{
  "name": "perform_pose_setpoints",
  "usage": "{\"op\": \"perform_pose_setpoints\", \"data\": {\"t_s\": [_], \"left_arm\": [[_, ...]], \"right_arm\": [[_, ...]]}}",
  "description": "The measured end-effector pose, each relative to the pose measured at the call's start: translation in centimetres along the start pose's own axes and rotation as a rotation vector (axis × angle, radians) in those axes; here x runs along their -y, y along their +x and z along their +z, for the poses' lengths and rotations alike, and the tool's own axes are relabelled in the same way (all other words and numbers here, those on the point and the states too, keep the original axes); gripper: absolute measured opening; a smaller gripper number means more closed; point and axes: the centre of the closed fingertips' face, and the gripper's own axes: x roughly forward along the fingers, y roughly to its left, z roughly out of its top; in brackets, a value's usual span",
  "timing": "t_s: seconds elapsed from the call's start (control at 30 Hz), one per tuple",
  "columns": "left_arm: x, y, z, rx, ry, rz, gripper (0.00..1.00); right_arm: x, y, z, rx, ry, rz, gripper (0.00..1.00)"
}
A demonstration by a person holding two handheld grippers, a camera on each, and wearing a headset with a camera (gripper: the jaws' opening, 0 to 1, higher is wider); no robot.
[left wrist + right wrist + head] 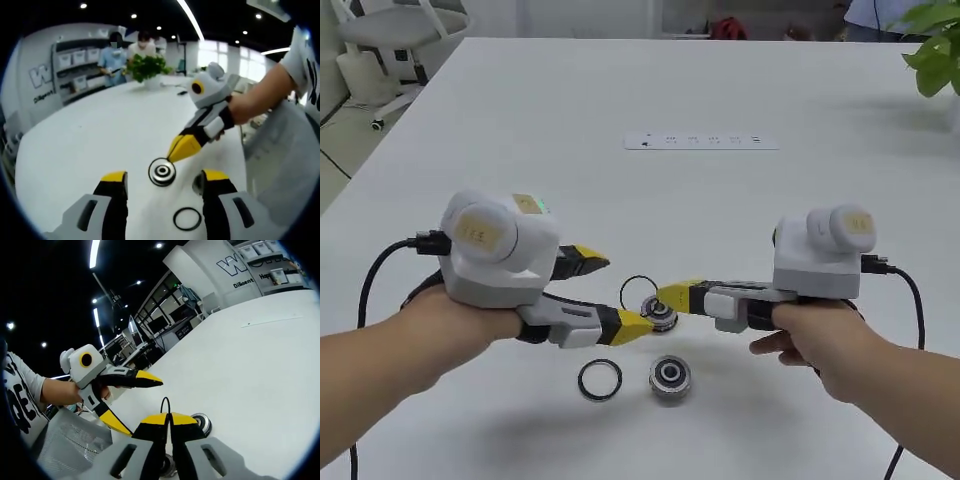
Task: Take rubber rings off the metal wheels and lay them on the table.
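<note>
Loose ring (599,379): head view; flat on the table (520,120), nearest the camera, off to the left of the centre wheel (660,313) and apart from it.
Near wheel (670,377): just beside the loose ring, on the camera side of the centre wheel, not touching it.
Left gripper (620,293): jaws spread wide with nothing in them; the lower tip sits just left of the centre wheel.
Right gripper (668,297): jaws pressed together on the held ring (638,277), a thin black loop standing just beyond the centre wheel; I cannot tell whether it hangs on the wheel.
Power strip (700,141): well beyond the centre wheel.
Left gripper view, own jaws: yellow tips far apart, the centre wheel (162,171) lying between them, touched by neither.
Left gripper view, right gripper (176,151): enters from the right, tip closed to a point at the centre wheel's rim.
Left gripper view, loose ring (187,218): flat, nearer than the centre wheel.
Right gripper view, own jaws: tips meet, the held ring (165,398) rising from them as a narrow loop.
Right gripper view, centre wheel (201,422): on the table just right of those tips.
Right gripper view, left gripper (143,407): left of the centre wheel, gaping, empty.
</note>
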Motion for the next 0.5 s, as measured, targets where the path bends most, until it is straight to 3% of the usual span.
{"op": "perform_pose_setpoints", "data": {"t_s": [0.23, 0.5], "left_arm": [[0.1, -1.3, -0.2, 0.003, 0.018, 0.007, 0.66], [-0.2, -2.9, -0.8, 0.004, -0.002, 0.026, 0.70]], "right_arm": [[-0.8, 0.3, 0.2, 0.000, -0.011, 0.021, 0.00], [-1.3, 0.5, 0.2, 0.001, -0.012, 0.036, 0.00]]}}
